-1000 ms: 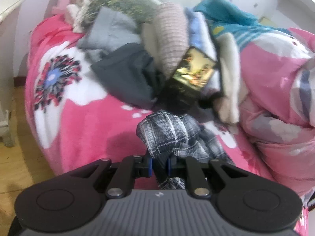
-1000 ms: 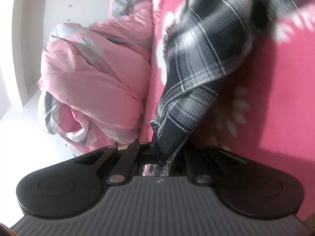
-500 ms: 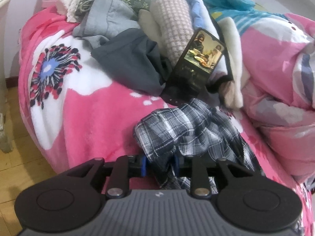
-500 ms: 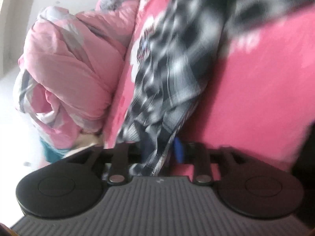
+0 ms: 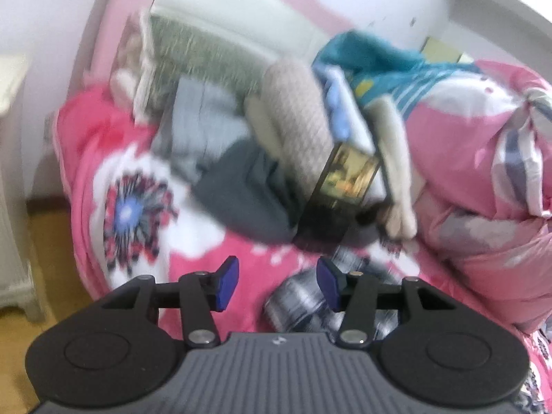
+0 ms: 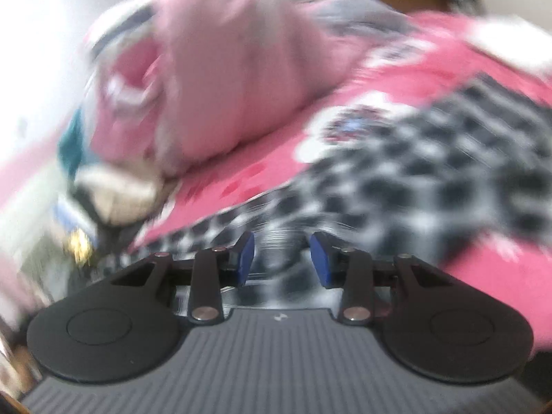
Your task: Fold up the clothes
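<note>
The left gripper hangs above the pink blanket, its jaws parting with nothing between them. The plaid shirt lies crumpled just below and behind its right pad, not gripped. Ahead of it sits a pile of clothes with a phone propped against it. The right gripper is opening too, its blue pads clear of the shirt, which spreads under and ahead of it, towards its right. A pink quilt bulks ahead to its left.
</note>
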A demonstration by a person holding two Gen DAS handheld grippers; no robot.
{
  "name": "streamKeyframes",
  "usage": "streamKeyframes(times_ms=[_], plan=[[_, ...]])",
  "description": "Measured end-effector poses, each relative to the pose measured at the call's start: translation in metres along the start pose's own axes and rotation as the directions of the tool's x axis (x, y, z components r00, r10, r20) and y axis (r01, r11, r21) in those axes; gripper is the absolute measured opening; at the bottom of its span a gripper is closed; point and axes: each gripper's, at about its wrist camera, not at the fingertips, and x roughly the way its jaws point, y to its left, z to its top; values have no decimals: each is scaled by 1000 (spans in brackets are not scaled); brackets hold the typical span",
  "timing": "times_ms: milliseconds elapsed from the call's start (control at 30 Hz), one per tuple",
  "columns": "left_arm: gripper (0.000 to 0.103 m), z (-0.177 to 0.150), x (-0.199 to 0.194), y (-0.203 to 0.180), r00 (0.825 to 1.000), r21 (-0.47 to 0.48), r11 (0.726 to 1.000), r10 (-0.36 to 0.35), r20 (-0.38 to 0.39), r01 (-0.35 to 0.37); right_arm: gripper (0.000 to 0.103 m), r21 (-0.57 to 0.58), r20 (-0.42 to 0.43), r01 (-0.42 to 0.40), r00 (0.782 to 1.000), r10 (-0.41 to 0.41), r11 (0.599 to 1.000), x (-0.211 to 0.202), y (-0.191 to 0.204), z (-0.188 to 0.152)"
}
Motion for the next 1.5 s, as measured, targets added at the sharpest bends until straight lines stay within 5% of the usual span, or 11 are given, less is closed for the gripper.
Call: streamKeyframes(times_ms=[200,467,600,667,800,933,967,1133,1233,1367,1500], plan=[[55,-2,26,-56,990,96,985,-139,-28,141,39,-439,-90,-104,993,72,892,87,109,5],[36,-11,101,-100,979,156,969,-180,-96,193,35,-807,-231,-213,972,39,551,188,205,-42],[27,-19,127,-100,973,161,964,-189,-136,210,4,-861,-230,-203,973,-1,466,214,213,-57],[27,-23,131,-95,969,156,962,-206,-134,226,2,-855,-225,-199,974,3,479,216,215,-51],[27,-31,135,-84,963,141,956,-240,-123,256,6,-691,-431,-400,897,102,602,217,214,-2],[27,-34,132,-75,955,123,949,-278,-101,289,67,-483,-533,-597,781,326,641,226,229,58],[27,-35,132,-75,954,120,948,-283,-98,294,68,-443,-543,-620,760,357,648,240,235,71],[27,-35,133,-68,946,93,944,-307,-105,317,67,-320,-645,-641,687,335,697,361,277,78],[23,-34,133,-62,942,77,942,-318,-107,327,55,-266,-740,-661,607,291,702,421,294,53],[20,-32,134,-55,934,25,939,-339,-112,343,40,-316,-810,-720,544,219,618,440,315,21],[20,-31,136,-53,929,16,935,-350,-121,355,5,-367,-826,-762,531,189,534,435,328,4]])
